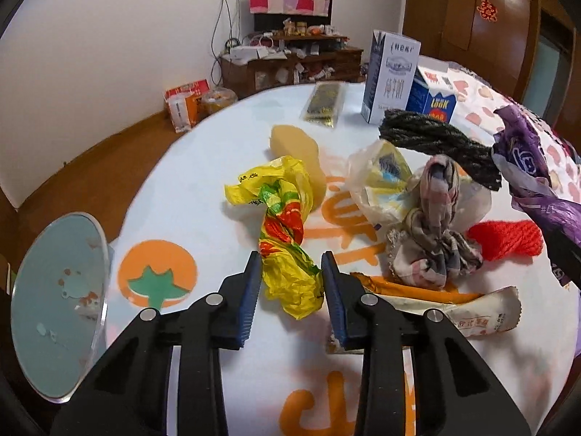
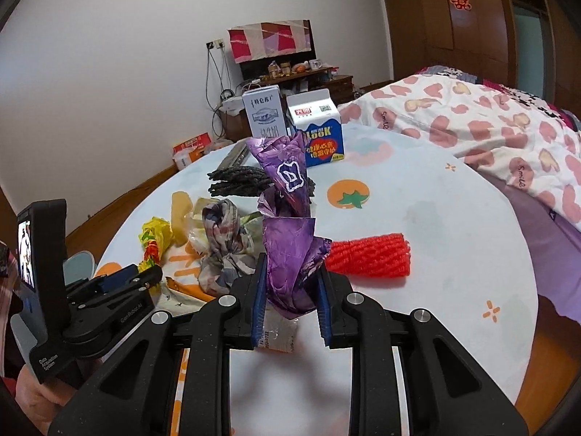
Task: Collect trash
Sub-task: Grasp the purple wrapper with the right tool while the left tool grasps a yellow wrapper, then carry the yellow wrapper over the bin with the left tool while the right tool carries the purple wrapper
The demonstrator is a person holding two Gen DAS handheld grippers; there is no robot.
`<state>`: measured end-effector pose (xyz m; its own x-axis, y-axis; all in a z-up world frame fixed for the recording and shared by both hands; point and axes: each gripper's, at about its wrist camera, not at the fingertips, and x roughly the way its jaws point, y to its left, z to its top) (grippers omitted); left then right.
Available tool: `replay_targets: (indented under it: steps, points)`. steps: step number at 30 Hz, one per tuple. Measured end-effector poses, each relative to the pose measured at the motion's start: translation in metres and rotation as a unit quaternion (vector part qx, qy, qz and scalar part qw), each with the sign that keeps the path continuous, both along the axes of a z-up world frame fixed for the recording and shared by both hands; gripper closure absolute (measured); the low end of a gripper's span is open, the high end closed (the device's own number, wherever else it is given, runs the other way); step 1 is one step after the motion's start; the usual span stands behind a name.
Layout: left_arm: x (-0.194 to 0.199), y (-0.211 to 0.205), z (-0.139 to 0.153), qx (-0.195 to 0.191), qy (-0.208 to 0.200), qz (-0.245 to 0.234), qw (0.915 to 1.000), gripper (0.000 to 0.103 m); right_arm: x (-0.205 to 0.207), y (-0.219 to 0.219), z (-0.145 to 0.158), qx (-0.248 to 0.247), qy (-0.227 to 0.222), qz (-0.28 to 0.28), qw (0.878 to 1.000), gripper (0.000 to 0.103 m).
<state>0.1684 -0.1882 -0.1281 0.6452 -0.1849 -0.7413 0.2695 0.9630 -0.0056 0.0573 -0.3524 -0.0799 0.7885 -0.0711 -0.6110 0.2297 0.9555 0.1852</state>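
Note:
A crumpled yellow plastic bag [image 1: 287,232] lies on the white round table [image 1: 203,167]. My left gripper [image 1: 292,272] straddles its near end, with both blue pads against it. It also shows in the right wrist view [image 2: 154,239]. My right gripper [image 2: 290,283] is shut on a crumpled purple wrapper [image 2: 287,218] and holds it upright above the table. That wrapper shows at the right edge of the left wrist view [image 1: 526,167].
On the table lie a patterned cloth [image 1: 432,232], a clear bag [image 1: 381,178], a dark rope bundle [image 1: 435,141], red yarn [image 2: 366,254], a white snack wrapper [image 1: 472,316], two cartons [image 2: 323,138], and a pale lump [image 1: 297,145]. A bed [image 2: 490,120] is at right.

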Motion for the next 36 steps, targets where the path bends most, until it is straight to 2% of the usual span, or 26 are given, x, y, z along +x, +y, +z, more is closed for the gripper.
replay_targets:
  steps: [9, 12, 21, 36]
  points:
    - [-0.025, 0.027, 0.038, 0.0, -0.05, 0.004, 0.9987, 0.069, -0.014, 0.022, 0.021, -0.013, -0.025, 0.012, 1.0, 0.079]
    - [-0.037, 0.038, 0.045, 0.012, -0.059, 0.005, 0.9982, 0.069, -0.014, 0.037, 0.022, -0.013, -0.024, 0.026, 0.999, 0.079]
    - [-0.051, 0.083, 0.049, 0.023, -0.055, 0.033, 0.9977, 0.069, -0.011, 0.084, 0.015, -0.011, -0.004, 0.069, 0.998, 0.079]
    - [-0.059, 0.138, 0.049, 0.014, -0.052, 0.065, 0.9964, 0.069, -0.004, 0.141, 0.011, -0.032, 0.012, 0.124, 0.992, 0.079]
